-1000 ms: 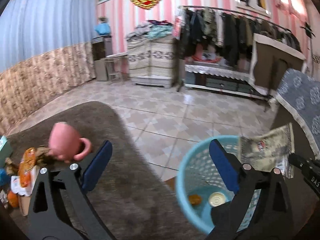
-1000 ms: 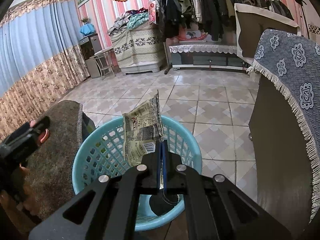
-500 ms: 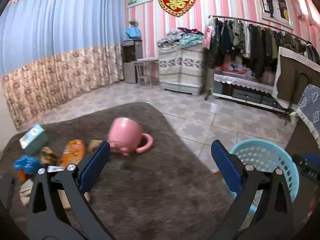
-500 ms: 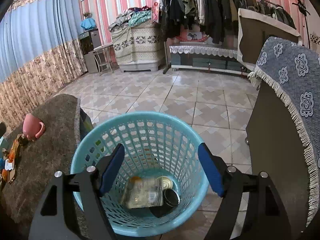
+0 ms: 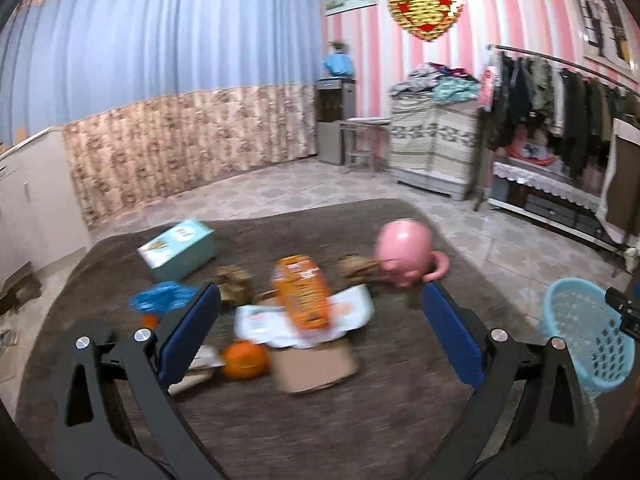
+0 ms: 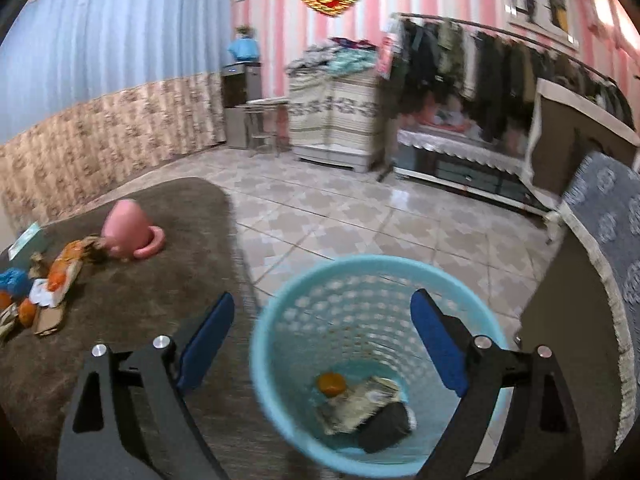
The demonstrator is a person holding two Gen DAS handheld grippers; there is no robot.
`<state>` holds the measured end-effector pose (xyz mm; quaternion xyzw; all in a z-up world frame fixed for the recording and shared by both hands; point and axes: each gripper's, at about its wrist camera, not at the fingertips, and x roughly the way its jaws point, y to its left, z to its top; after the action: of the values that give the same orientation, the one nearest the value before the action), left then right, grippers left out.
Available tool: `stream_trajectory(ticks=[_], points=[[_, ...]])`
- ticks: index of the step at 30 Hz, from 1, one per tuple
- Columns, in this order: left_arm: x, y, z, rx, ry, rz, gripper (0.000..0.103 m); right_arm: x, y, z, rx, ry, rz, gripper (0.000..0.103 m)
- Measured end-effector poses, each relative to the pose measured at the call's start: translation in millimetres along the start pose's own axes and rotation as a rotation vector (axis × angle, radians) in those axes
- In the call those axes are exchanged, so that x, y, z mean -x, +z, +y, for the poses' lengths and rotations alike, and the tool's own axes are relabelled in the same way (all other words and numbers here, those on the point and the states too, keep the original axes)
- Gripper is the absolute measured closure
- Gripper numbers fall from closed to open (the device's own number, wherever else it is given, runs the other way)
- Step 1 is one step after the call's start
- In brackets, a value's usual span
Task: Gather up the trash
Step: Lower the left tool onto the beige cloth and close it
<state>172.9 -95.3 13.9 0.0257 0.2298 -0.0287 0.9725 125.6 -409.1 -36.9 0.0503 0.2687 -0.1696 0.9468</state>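
My left gripper (image 5: 320, 332) is open and empty above a pile of trash on the brown table (image 5: 320, 420): an orange snack bag (image 5: 302, 296), a white wrapper (image 5: 256, 320), a cardboard piece (image 5: 316, 364), an orange fruit (image 5: 244, 358) and a blue crumpled bag (image 5: 162, 296). My right gripper (image 6: 322, 340) is open and empty above the light blue basket (image 6: 280, 316). The basket holds a printed wrapper (image 6: 356, 402), an orange piece (image 6: 331, 383) and a dark can (image 6: 386, 426). The basket also shows in the left wrist view (image 5: 588, 336).
An upturned pink mug (image 5: 406, 252) and a teal box (image 5: 178, 248) lie on the table beyond the trash. Tiled floor (image 6: 340, 216) lies past the table edge. A dark cabinet with a patterned grey cloth (image 6: 608, 232) stands right of the basket.
My right gripper opened and dropped the printed wrapper into the basket, then drew back slightly. My left gripper swung left from the basket to over the trash pile.
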Motion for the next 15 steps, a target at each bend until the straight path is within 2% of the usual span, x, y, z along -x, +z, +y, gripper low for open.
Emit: stream_trajectory(ticks=[8,15], points=[[-5.5,-28.4,93.4,0.057,0.165,0.065,0.005,1.9,-8.4,79.9,0.09,0.136,0.003,0.015],[-31.7,-59.7,150.6,0.12,0.185,0.164,0.005,-1.7,-17.8,128.4,0.16,0.21,0.028,0.015]])
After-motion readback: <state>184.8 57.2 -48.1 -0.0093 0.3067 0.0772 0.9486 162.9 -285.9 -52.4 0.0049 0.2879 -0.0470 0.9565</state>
